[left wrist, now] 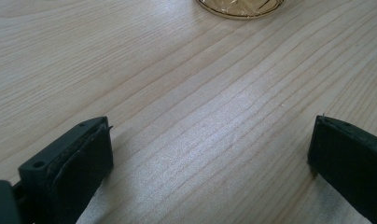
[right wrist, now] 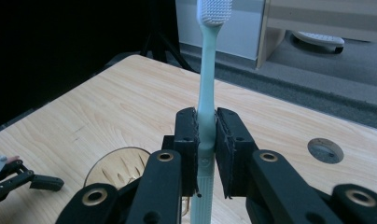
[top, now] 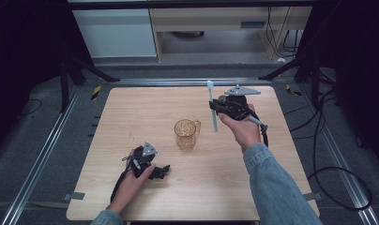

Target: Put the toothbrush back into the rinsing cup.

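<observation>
Clamped between the black jaws of the right gripper (right wrist: 206,154), a pale green toothbrush (right wrist: 206,102) stands upright, bristles up, just right of the amber glass mug (top: 185,133). Low on the table (top: 131,112), the left gripper (left wrist: 210,154) gapes, nothing between its jaws.

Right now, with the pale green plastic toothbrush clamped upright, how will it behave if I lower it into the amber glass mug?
The pale green plastic toothbrush looks stiff and light, so it should stay straight. The amber glass mug seems fragile, with an offset handle; a sideways knock might slide or tip it.
</observation>
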The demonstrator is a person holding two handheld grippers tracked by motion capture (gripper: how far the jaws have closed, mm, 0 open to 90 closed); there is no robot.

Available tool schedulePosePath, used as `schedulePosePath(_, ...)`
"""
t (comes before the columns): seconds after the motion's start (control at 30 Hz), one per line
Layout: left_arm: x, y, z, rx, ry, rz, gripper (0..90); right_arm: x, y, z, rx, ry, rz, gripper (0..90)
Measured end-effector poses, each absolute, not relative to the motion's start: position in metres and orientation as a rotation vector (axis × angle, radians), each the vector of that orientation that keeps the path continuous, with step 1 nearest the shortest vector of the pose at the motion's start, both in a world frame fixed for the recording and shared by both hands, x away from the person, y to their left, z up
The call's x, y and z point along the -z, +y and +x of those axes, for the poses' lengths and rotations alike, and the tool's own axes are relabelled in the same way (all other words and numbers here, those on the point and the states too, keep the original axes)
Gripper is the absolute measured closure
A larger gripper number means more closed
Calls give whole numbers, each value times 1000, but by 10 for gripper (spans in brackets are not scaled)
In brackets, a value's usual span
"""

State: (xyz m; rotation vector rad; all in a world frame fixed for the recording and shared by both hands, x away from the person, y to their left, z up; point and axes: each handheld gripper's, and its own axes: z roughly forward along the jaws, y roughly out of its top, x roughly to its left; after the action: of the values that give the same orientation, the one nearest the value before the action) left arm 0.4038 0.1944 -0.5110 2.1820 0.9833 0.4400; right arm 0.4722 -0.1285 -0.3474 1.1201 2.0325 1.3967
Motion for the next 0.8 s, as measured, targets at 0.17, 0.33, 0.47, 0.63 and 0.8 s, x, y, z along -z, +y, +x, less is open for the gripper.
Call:
schedulePosePath(0.17, 511, 194, 404, -440, 983, 2182, 0, 344, -127, 472, -1416, 2016, 1105, 792)
schedulePosePath(0.33, 511, 194, 404, -440, 984, 2182, 0, 342, -124, 471, -1432, 2002, 1093, 792)
schedulePosePath(0.47, 511, 194, 404, -440, 984, 2181, 0, 340, -122, 471, -1441, 1993, 1087, 792)
schedulePosePath(0.63, 511, 194, 404, -440, 985, 2181, 0, 338, -121, 472, -1459, 1965, 1075, 792)
schedulePosePath(0.8, 511, 194, 404, -441, 986, 2182, 0, 338, -120, 472, -1477, 1940, 1073, 792)
